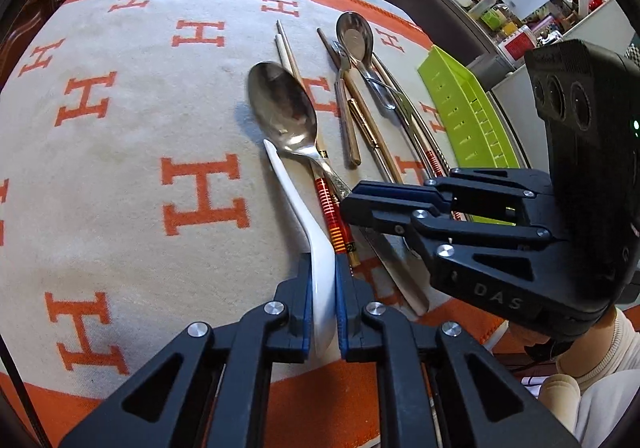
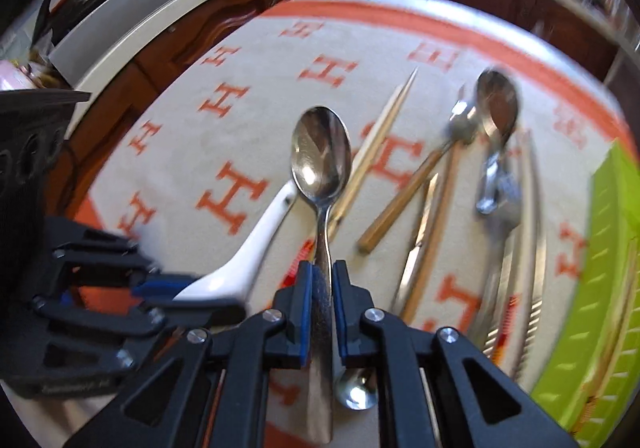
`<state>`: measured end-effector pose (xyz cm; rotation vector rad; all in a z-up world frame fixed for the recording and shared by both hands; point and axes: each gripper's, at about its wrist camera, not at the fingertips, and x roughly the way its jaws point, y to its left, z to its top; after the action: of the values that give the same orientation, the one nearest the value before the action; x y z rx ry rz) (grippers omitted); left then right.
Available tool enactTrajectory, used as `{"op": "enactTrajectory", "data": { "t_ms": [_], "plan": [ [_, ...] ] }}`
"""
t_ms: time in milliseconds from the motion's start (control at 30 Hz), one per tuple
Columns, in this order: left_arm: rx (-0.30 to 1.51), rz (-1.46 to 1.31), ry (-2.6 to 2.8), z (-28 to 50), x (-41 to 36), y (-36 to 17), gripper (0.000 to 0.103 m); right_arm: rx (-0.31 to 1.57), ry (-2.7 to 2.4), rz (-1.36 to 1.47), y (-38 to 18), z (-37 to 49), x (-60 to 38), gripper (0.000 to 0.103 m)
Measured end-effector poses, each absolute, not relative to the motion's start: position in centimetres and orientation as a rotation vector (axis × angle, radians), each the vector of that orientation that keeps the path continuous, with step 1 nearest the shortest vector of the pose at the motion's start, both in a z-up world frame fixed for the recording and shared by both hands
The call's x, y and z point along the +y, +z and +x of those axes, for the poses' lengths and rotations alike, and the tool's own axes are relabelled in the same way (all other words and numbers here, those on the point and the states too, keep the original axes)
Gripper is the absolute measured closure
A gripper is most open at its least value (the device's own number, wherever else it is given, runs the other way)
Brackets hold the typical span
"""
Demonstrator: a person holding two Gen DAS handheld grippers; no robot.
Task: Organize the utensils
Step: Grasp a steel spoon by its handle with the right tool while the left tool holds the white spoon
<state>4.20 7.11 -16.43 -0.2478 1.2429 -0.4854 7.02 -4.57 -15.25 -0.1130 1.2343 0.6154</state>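
Left gripper clamped on white ceramic spoon, on the cloth; right gripper shut on steel spoon handle. Likely brittle, glazed-slick ceramic (grip mid-handle); stiff, light steel. Read "DAS" on gripper, "H" pattern on cloth. Green tray nearby.

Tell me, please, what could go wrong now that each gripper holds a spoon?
1. The left gripper pinches the smooth white spoon low on its curved handle, so it may slip or swing.
2. The right gripper holds the steel spoon by its thin handle; the heavy bowl could tilt it.
3. The two grippers sit close together over crowded chopsticks, so they might bump or drag them.
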Motion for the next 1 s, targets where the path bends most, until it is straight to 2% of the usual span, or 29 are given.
{"op": "enactTrajectory", "data": {
  "t_ms": [267,500,600,800,1000],
  "plan": [
    [1.251,-0.286,-0.493,4.3,7.5,-16.6,0.096,1.333,0.693,0.157,-16.9,8.8,-6.9,0.092],
    [1.255,-0.312,-0.487,4.5,7.7,-16.7,0.097,1.330,0.705,0.133,-16.5,8.5,-6.3,0.093],
    [1.255,-0.315,-0.486,4.7,7.5,-16.7,0.097,1.305,0.740,0.116,-15.6,7.8,-6.2,0.099],
    [1.255,-0.315,-0.477,4.9,7.4,-16.6,0.097,1.303,0.742,0.090,-15.7,7.7,-5.9,0.099],
    [1.259,-0.327,-0.471,4.9,7.6,-16.6,0.097,1.317,0.706,0.045,-16.0,7.7,-5.3,0.095]
  ]
}}
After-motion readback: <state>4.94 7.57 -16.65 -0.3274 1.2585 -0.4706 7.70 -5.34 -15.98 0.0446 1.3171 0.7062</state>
